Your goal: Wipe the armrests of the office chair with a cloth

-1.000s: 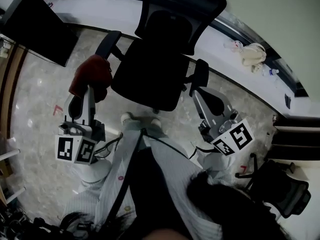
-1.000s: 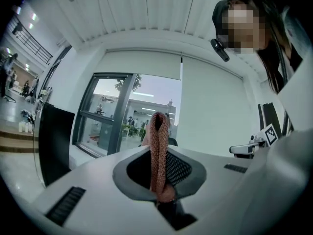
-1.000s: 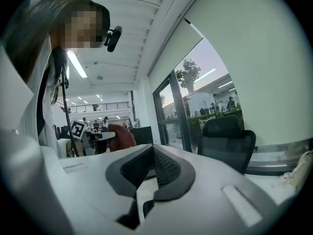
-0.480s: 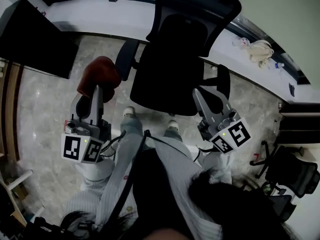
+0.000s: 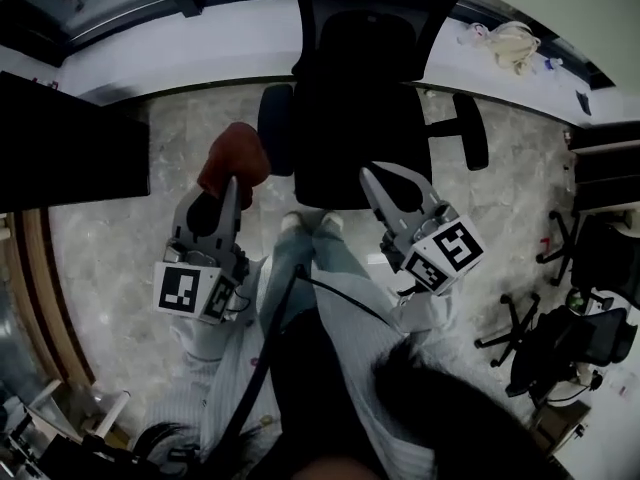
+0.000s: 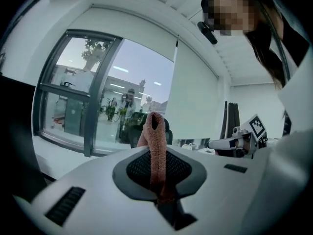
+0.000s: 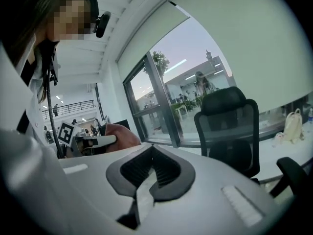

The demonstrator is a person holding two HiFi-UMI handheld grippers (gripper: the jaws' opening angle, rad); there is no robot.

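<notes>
Cloth [image 5: 235, 158]: reddish-brown terry, bunched, left of centre, pinched between the closed jaws of the left gripper [image 5: 230, 186]. It lies beside the oval black armrest [image 5: 276, 128]. Right gripper [image 5: 370, 175]: tapered grey jaws together, empty, at centre frame before the mesh-backed office chair [image 5: 355, 28].

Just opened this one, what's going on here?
A person stands facing a black office chair with a gripper in each hand. The left gripper is shut on a reddish-brown cloth, held close beside one armrest; whether the cloth touches it can't be told. The right gripper is shut and empty, near the front of the seat.
</notes>
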